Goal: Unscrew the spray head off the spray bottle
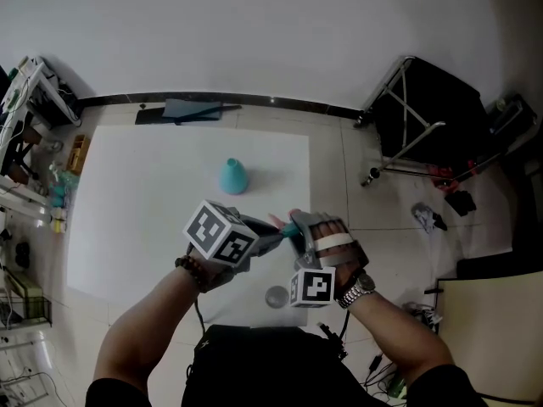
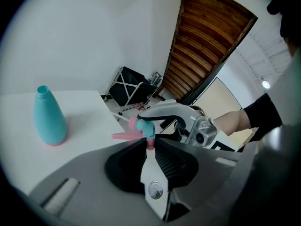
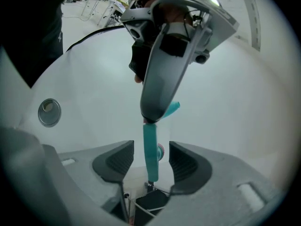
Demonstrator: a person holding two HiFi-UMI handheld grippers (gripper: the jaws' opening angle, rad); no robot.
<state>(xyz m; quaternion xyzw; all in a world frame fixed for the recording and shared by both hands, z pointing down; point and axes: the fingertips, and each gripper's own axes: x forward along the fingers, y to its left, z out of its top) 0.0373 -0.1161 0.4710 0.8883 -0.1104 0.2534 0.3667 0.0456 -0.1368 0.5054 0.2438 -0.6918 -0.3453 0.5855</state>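
One blue-green spray bottle (image 1: 233, 176), on the white mat (image 1: 127, 227). One spray head (image 2: 143, 125), up over the mat's near edge. Two grippers there too: left gripper (image 2: 149, 141), right gripper (image 3: 151, 149). One small round silver disc (image 1: 277, 296), on the mat by that edge. One black folding cart (image 1: 433, 125), well off the mat's right side.

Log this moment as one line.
spray head: off, gripped in left claw | right claw: open around it | spray bottle: upright on table
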